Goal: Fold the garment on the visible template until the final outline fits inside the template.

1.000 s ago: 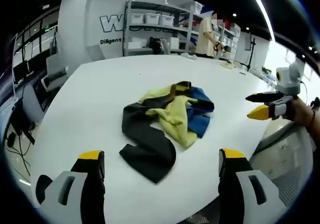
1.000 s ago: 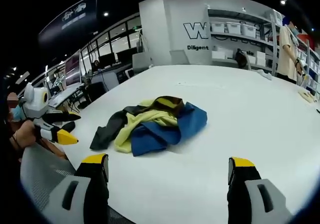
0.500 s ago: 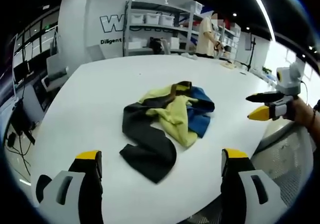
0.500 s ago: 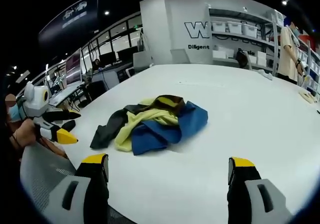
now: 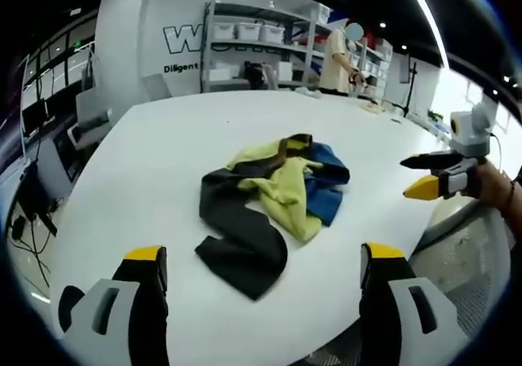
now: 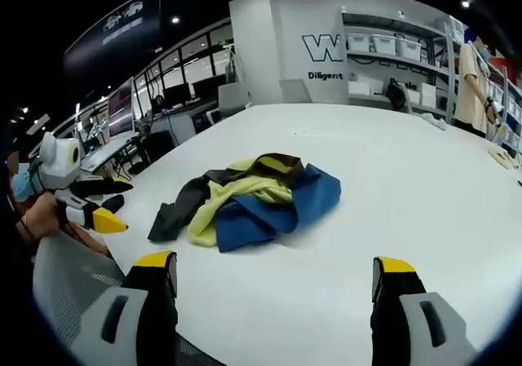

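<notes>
Left gripper view, garment: the garment (image 5: 272,199) lies crumpled in a heap near the middle of the white table (image 5: 147,162); it has a black part toward me, a yellow part in the middle and a blue part on the far right side, with a brown band at the top.
Right gripper view, garment: the same garment (image 6: 249,199) lies on the table (image 6: 408,187), the blue part is nearest to my jaws, the yellow and black parts stretch to the left.
Template: I cannot make out any outline on the table surface.
My left gripper (image 5: 263,264): both jaws are spread wide apart, nothing is between them; they hang over the near edge of the table, apart from the garment.
My right gripper (image 6: 276,272): the jaws stand wide apart too, holding nothing, near the table edge and not touching the cloth.
Other gripper seen: in the left gripper view my right gripper comes in from the right; in the right gripper view my left one comes in from the left with my hand (image 6: 39,218) around it.
Background: shelves (image 5: 245,52) with white boxes, and a person (image 5: 336,56) standing beside them.
</notes>
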Motion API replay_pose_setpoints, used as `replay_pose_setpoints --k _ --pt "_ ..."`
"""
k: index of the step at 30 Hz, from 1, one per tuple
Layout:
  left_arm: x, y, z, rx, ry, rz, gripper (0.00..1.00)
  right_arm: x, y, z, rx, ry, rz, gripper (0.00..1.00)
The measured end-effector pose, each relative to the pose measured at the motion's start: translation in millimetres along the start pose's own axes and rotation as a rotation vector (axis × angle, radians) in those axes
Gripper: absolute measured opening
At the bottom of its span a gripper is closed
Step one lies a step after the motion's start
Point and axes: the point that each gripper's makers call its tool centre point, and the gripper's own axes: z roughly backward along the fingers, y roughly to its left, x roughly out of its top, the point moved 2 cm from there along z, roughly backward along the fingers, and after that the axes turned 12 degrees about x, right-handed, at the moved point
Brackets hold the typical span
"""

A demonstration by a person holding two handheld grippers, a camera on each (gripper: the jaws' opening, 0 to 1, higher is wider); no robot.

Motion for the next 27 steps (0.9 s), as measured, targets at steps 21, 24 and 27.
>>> replay_pose_setpoints --k 21,24,27 --pt "-0.9 -0.5 -3 -0.037 0.032 -0.018 0.91 29.2 11 -18 0.069 -0.007 0.063 0.99" --pt "0.9 4.0 -4 -0.033 0.042 -0.019 0.9 35.5 10 -21 0.074 -0.006 0.068 0.99" --pt "5.1 8.7 -6 -0.029 0.041 -0.018 0.9 43.4 7 -25 0.077 -0.012 0.074 0.99"
